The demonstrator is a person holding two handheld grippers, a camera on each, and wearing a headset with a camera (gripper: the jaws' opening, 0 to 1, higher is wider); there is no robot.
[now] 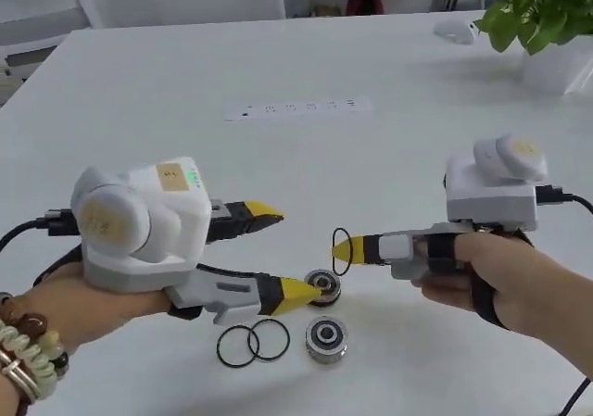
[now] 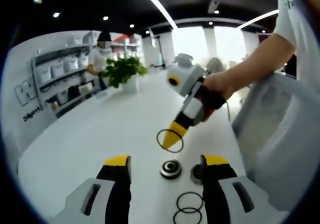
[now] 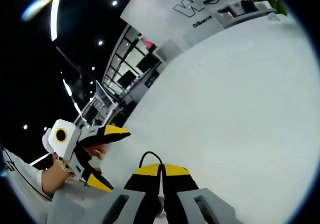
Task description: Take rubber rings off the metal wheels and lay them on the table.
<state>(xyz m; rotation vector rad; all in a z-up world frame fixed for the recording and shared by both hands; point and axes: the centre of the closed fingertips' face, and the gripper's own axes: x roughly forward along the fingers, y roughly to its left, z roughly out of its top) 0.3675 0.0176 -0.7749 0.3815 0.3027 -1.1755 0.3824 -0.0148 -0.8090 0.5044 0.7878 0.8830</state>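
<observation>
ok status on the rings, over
Left gripper open, one jaw tip by a wheel. Right gripper shut on a rubber ring, held off the table. Two rings lying flat, second wheel beside them. Nothing blocking.

Your desk [image 1: 167, 92]: white, matte top. On it, nearest you: two black rubber rings [image 1: 254, 343], flat, overlapping each other. Just right of them, one metal wheel [image 1: 326, 335] lying flat, with a second wheel [image 1: 328, 283] just beyond it, apart. Mid-desk: white power strip [image 1: 298, 108], lying across your view. Far right: potted plant [image 1: 554, 64]. Near it is a small white item [image 1: 456, 31], too blurred to identify.
</observation>
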